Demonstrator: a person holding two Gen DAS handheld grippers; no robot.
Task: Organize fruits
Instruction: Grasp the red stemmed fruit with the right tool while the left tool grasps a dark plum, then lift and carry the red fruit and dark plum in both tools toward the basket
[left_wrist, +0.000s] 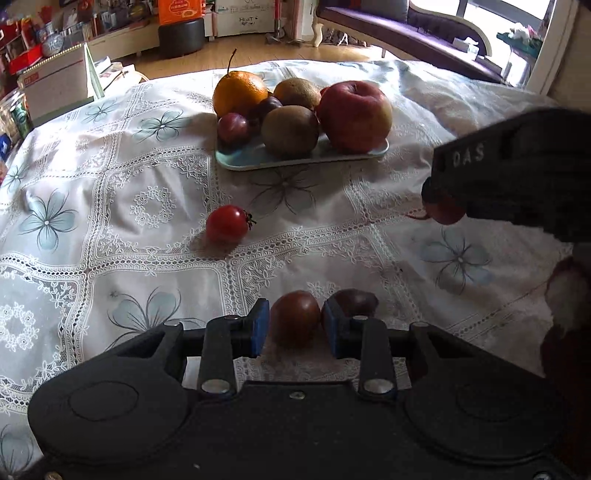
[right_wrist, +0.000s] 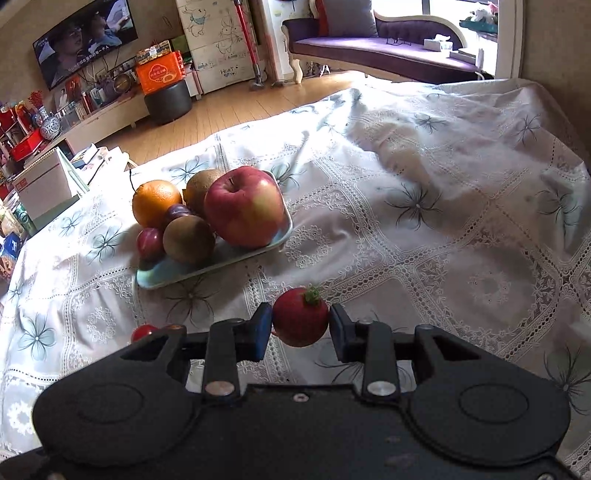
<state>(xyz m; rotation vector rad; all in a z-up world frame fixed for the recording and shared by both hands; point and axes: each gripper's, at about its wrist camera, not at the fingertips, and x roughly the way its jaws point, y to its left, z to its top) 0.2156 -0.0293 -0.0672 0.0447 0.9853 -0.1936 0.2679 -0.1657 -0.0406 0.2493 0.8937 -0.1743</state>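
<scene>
Right wrist view has the right gripper (right_wrist: 300, 326) clamped on a small red fruit (right_wrist: 300, 317) — next, carry it to the tray (right_wrist: 155, 278) — while the left gripper (left_wrist: 294, 328) brackets a dark tomato (left_wrist: 294, 317), grip unclear

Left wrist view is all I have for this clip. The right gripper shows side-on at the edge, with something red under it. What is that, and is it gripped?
Observer: The right wrist view shows a red fruit with a green leafy cap between the fingers of the right gripper. Both pads appear to touch it.
Operator: Is it resting on the cloth?
Observer: It looks lifted. The tablecloth shows below the fruit, with a shadow there.
Operator: Where is the tray from that gripper?
Observer: The tray lies ahead and to its left. The apple is at the end nearer the gripper.
</scene>
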